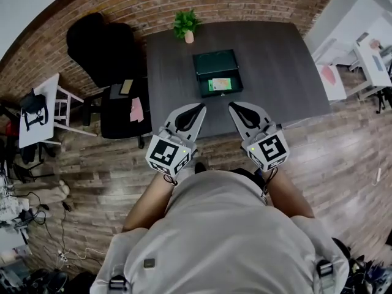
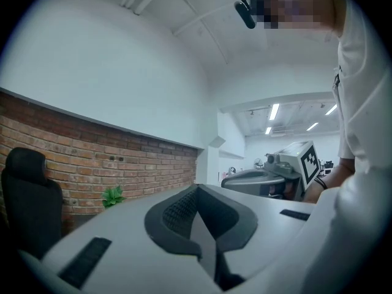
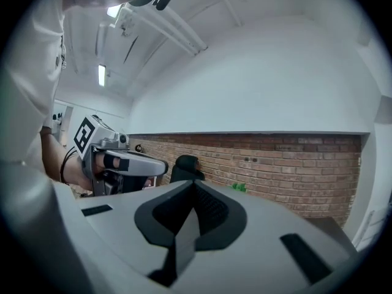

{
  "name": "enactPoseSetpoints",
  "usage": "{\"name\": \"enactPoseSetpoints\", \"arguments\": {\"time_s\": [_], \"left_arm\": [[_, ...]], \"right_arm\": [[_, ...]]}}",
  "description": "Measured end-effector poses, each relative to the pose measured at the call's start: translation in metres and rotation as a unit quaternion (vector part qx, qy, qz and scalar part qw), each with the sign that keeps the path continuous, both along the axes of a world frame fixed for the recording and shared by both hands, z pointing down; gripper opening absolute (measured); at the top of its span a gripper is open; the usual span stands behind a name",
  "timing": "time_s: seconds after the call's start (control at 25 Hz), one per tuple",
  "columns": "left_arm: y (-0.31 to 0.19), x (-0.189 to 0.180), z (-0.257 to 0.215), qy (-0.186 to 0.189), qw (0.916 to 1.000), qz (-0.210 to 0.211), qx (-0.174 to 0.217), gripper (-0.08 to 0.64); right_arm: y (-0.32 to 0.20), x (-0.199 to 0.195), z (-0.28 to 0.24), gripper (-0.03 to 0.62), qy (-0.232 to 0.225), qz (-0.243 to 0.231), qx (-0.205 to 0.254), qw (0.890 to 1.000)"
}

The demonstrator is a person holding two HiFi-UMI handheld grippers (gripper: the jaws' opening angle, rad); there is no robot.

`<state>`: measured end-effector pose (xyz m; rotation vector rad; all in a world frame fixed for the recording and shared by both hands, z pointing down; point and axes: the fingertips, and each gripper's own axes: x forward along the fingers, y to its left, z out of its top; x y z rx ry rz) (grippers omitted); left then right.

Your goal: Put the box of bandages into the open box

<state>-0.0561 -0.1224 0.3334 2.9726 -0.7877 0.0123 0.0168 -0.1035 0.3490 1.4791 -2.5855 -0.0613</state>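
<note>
Fingers of the left gripper are pressed together with nothing between them, and the fingers of the right gripper are closed and empty too. Both grippers sit side by side on the near side of the open box, at the near edge of the bench and close to the person's chest.

The bench is a dark grey top, with a brick wall running beyond the open box and a wooden floor all around it.

Inside the open box, in its nearer half, lies the box of bandages, green with a pale patch. It lies flat, with its long axis running left to right, parallel to the open box's near wall.

Beyond the open box and a little to its left, a small potted plant stands at the far edge of the bench. Left of the open box, off the bench, stands a black office chair. Well to the right of the open box stand white tables. Only bare bench top lies between the open box and the two grippers.
</note>
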Motion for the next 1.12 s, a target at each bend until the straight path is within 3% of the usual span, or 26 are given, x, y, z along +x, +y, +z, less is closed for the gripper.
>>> {"name": "enactPoseSetpoints", "arguments": {"time_s": [0.56, 0.8, 1.12], "left_arm": [[0.128, 0.102, 0.010, -0.011, 0.9992, -0.033, -0.018, 0.015], [0.175, 0.108, 0.018, -0.025, 0.9973, -0.057, -0.038, 0.015], [0.221, 0.090, 0.012, -0.029, 0.9984, -0.045, -0.017, 0.015]], "right_arm": [[0.121, 0.106, 0.007, 0.021, -0.009, -0.048, -0.008, 0.999], [0.161, 0.115, 0.016, 0.020, -0.024, -0.068, -0.016, 0.997], [0.211, 0.093, 0.012, 0.020, -0.028, -0.063, -0.004, 0.998]]}}
